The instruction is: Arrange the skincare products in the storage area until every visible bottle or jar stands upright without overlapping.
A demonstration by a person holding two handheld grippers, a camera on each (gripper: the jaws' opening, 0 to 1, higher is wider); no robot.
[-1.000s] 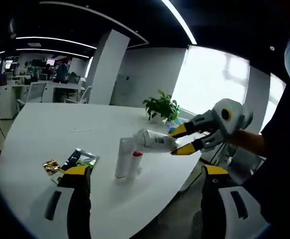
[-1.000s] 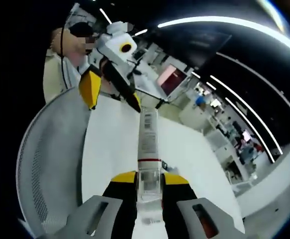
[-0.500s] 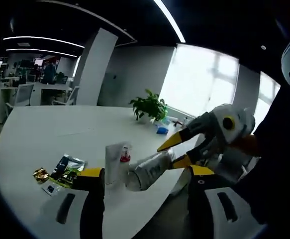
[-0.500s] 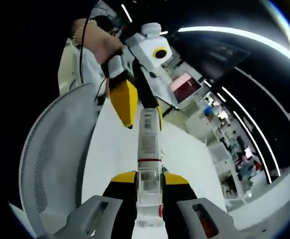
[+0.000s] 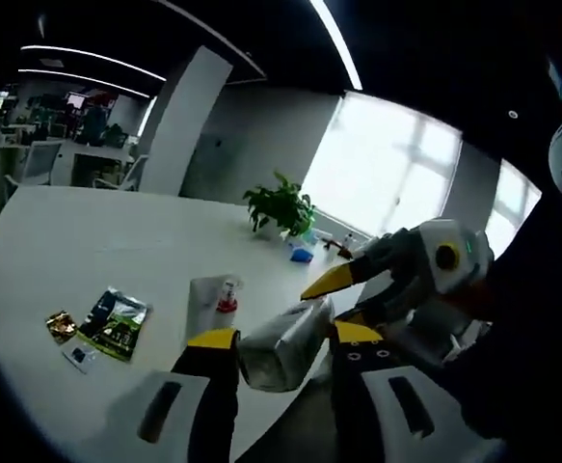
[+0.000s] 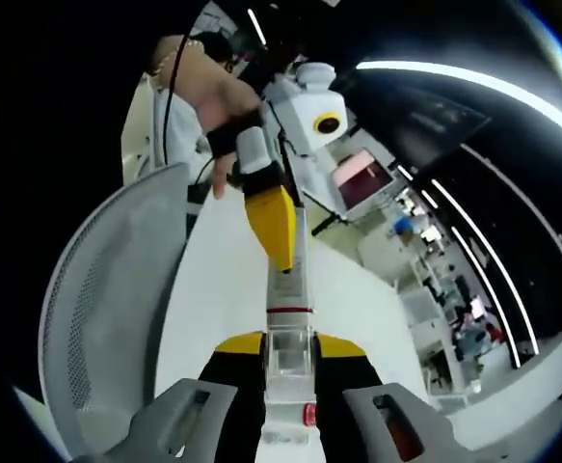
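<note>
- My right gripper point(image 6: 288, 362) is clamped on the clear cap end of a white tube point(image 6: 288, 289), its jaws pressed against both sides of the cap; the tube runs straight away from me, with a red band just past the cap.
- In the left gripper view, my left gripper point(image 5: 281, 352) has its jaws spread apart with the wide end of that tube point(image 5: 285, 342) lying between them, held off the table; I cannot tell whether either jaw touches it.
- In the right gripper view, the yellow tip of the left gripper point(image 6: 273, 220) overlaps the tube's far end, with my hand point(image 6: 208, 96) on its handle beyond.
- In the left gripper view, the right gripper point(image 5: 358, 289) comes in from the right, its yellow-tipped jaws on the tube's far end.
- Just past my left gripper, on the white table point(image 5: 68, 241), stands a white bottle point(image 5: 203, 304), upright, with a red-capped bottle point(image 5: 227, 299) just beside it on the right.
- To the left on the table lie a green packet point(image 5: 117, 323), a small gold packet point(image 5: 61, 325) beside it, and a small white item point(image 5: 80, 357) nearer me.
- Farther off on the table stands a potted plant point(image 5: 281, 207), with a small blue thing point(image 5: 302, 255) near it.
- In the right gripper view, a white mesh chair point(image 6: 107, 309) is on the left.
</note>
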